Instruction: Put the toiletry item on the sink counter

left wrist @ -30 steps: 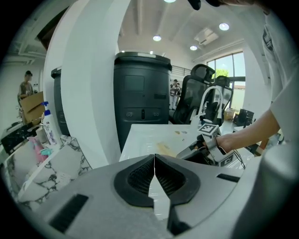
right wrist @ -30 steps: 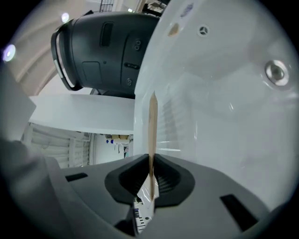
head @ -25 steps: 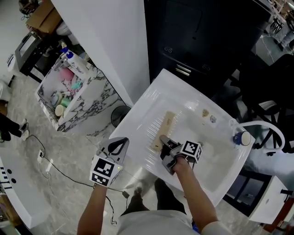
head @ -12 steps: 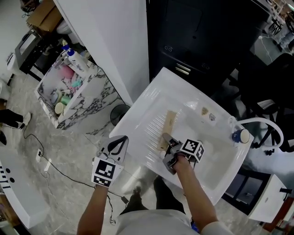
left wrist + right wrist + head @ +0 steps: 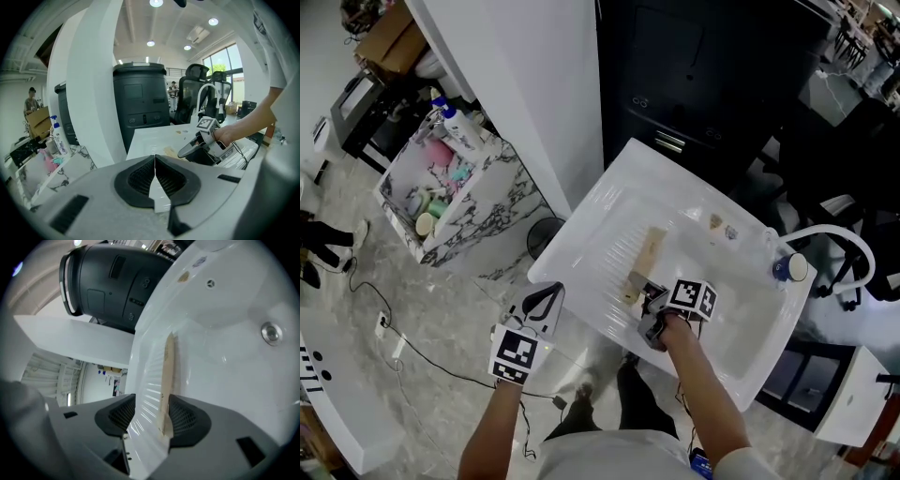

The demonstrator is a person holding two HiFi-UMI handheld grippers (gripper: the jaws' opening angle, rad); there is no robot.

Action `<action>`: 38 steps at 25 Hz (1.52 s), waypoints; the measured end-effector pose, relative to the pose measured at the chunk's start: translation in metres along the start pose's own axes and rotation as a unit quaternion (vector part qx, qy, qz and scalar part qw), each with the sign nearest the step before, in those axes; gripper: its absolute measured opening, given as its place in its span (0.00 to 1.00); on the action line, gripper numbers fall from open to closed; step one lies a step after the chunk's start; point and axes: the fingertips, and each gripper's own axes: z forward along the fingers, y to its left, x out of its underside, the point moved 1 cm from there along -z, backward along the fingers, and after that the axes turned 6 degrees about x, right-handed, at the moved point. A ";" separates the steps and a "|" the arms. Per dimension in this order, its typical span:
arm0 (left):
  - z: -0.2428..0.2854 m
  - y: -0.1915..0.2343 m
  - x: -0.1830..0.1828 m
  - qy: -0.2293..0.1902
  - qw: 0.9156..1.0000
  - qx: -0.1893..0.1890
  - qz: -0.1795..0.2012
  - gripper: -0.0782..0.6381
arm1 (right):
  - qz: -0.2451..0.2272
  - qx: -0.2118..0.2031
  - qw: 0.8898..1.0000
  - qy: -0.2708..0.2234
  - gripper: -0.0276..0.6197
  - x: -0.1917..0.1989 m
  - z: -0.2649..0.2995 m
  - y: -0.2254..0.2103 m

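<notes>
Toiletry item (image 5: 645,258), a flat tan strip, lies on the ribbed left side of the white sink counter (image 5: 591,234). Its near end sits between the opening jaws of the right gripper (image 5: 635,284), unpressed. The left gripper (image 5: 546,298), closed and empty, hangs over grey marbled floor (image 5: 441,309). A marble-patterned shelf (image 5: 455,202) of bottles stands far left.

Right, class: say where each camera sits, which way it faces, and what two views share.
Head view: on the person's head, facing steeply down at the sink; both forearms, the left hand-held gripper and right hand-held gripper show.
Left gripper view: on the left hand-held gripper, facing across toward the sink; its shut jaws and the right arm show.
Right gripper view: on the right hand-held gripper, facing along the sink; its opening jaws flank the toiletry item.
Shared: head and right gripper views show that item.
</notes>
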 end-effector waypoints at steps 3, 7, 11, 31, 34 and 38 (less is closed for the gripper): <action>-0.003 0.000 0.003 0.002 1.000 0.000 -0.001 0.12 | -0.078 0.021 0.996 0.037 0.38 0.007 0.003 0.003; -0.005 -0.001 0.003 -0.001 1.000 0.001 -0.001 0.12 | -0.117 0.053 0.991 0.045 0.32 0.008 -0.001 -0.006; -0.006 0.001 0.004 -0.001 1.000 0.002 -0.003 0.12 | -0.140 0.060 0.987 0.056 0.19 0.009 -0.003 -0.009; -0.003 -0.001 0.007 0.003 1.000 0.009 -0.009 0.12 | -0.249 0.095 0.962 0.067 0.24 0.014 0.009 -0.009; -0.003 -0.001 0.008 0.003 1.000 0.008 -0.010 0.12 | -0.269 0.098 0.956 0.067 0.33 0.013 0.007 -0.009; -0.004 -0.002 0.005 -0.001 1.000 0.009 -0.009 0.12 | -0.252 0.086 0.962 0.060 0.35 0.011 0.001 -0.006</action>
